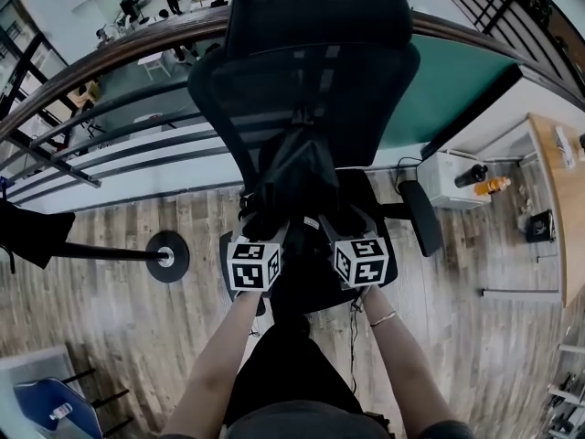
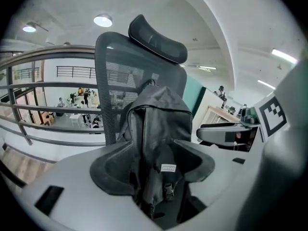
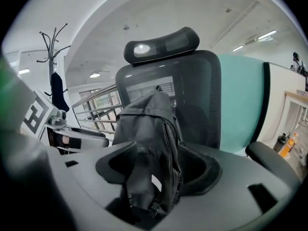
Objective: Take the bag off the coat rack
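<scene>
Your bag [image 1: 302, 167] is off the coat rack [image 1: 167, 256] and stands upright on the seat of a black mesh office chair [image 1: 320, 26], with its back against the chair's backrest. The rack stands well apart, to your left on the wooden floor [image 1: 137, 327], with a dark garment [image 1: 32, 231] hanging on it. In the right gripper view the same rack [image 3: 53, 40] rises behind your other gripper, with the garment [image 3: 57, 93] on its pole.

Your two grippers sit side by side at the front of the bag, low down near the seat. The left gripper [image 1: 265, 222] has its jaws set fairly wide, and they hold the bag. In the left gripper view the bag [image 2: 161, 114] fills the gap between the two dark pads of that gripper [image 2: 154, 167], and a strap with a small label and a buckle runs down the middle. The right gripper [image 1: 352, 222] does the same. In its own view the jaws [image 3: 159, 170] stand apart on either side of the bag [image 3: 144, 124], and the left pad overlaps the fabric.

The chair's headrest shows above the bag in both gripper views, and the mesh back [image 2: 115, 66] rises directly behind it. Beyond the chair a railing [image 1: 110, 53] curves across the head view.
</scene>
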`<act>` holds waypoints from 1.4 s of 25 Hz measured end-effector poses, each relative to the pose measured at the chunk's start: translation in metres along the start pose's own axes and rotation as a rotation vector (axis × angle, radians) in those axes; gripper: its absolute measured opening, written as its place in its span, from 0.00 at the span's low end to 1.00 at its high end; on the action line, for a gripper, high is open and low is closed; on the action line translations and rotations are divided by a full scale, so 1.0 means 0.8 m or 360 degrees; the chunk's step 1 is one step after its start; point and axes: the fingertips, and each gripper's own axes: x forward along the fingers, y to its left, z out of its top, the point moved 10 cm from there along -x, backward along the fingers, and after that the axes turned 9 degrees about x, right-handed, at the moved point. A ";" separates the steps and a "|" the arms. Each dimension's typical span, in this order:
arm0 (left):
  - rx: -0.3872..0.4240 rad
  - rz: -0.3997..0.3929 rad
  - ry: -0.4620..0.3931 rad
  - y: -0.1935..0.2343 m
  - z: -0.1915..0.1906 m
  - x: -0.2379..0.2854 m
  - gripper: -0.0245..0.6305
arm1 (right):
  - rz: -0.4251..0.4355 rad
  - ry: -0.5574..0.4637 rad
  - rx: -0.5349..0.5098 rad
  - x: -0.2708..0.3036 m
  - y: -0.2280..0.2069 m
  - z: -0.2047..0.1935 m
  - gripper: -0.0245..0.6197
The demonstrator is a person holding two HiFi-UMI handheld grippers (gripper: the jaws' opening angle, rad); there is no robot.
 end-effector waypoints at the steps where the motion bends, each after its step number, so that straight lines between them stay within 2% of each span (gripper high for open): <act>1: 0.0005 0.0013 -0.0007 -0.001 -0.001 -0.007 0.44 | 0.0002 -0.0012 0.0002 -0.007 0.002 -0.001 0.43; 6: 0.0006 0.0056 -0.0067 -0.008 -0.007 -0.046 0.41 | 0.0044 -0.0065 0.0024 -0.044 0.019 -0.006 0.43; 17: -0.0016 0.0114 -0.0193 -0.033 -0.031 -0.132 0.30 | 0.0155 -0.0149 0.0060 -0.130 0.051 -0.032 0.34; 24: 0.0038 0.0166 -0.0265 -0.054 -0.041 -0.178 0.21 | 0.0151 -0.0171 0.0068 -0.181 0.055 -0.050 0.28; 31: 0.0100 0.0181 -0.0295 -0.079 -0.051 -0.212 0.13 | 0.0210 -0.0174 -0.0015 -0.225 0.068 -0.067 0.19; 35: 0.0100 0.0199 -0.0312 -0.086 -0.057 -0.232 0.12 | 0.0205 -0.0195 -0.0033 -0.242 0.073 -0.071 0.08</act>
